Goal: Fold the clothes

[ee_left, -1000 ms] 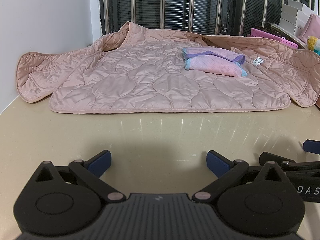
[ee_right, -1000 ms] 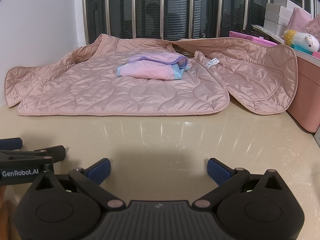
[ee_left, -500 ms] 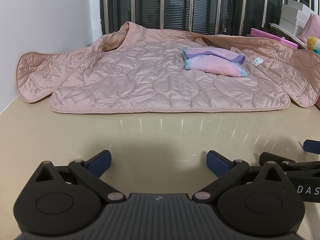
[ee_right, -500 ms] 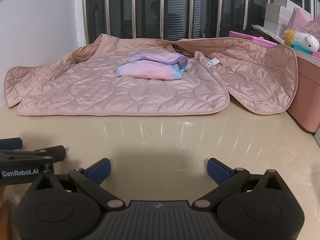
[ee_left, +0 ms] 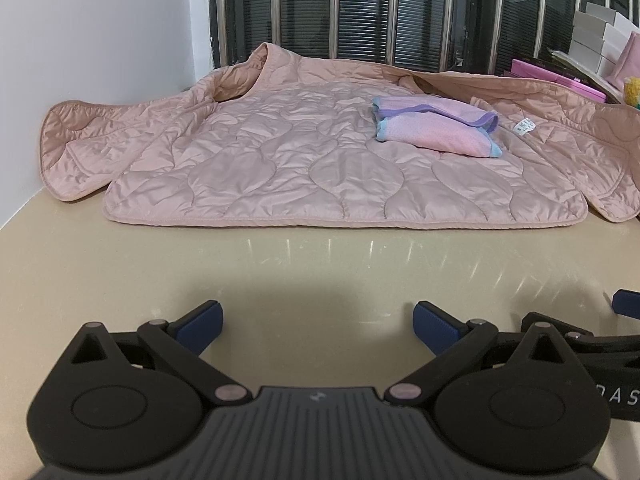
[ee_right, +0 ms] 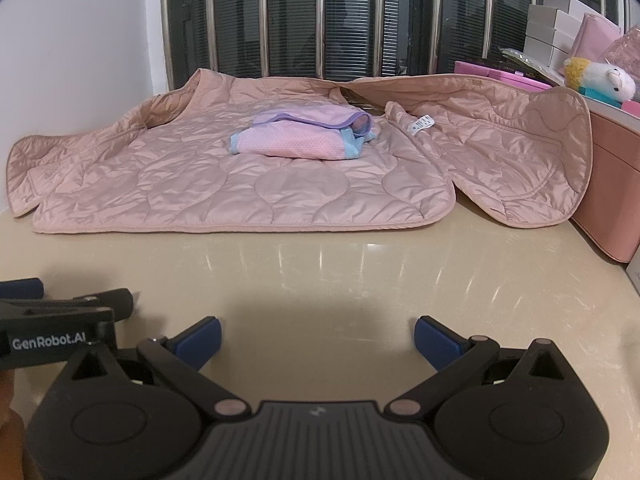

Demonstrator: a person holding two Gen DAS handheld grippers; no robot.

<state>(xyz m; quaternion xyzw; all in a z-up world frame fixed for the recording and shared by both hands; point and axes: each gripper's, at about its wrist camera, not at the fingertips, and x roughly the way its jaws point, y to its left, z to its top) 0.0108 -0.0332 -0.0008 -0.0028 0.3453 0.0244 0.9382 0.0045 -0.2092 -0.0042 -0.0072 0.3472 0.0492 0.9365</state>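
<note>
A pink quilted jacket (ee_left: 304,160) lies spread flat at the back of the beige table (ee_left: 320,268); it also shows in the right wrist view (ee_right: 240,184), its right front panel draped against a pink box. A small folded pink garment with blue and purple trim (ee_left: 436,128) rests on the jacket, also seen in the right wrist view (ee_right: 304,136). My left gripper (ee_left: 318,324) is open and empty, low over the bare table in front of the jacket. My right gripper (ee_right: 318,332) is open and empty beside it, to its right.
A white wall (ee_left: 100,40) stands at the left and a barred dark window (ee_right: 320,20) behind the jacket. At the right are a pink box (ee_right: 616,184), white boxes (ee_right: 560,28) and a plush toy (ee_right: 600,80).
</note>
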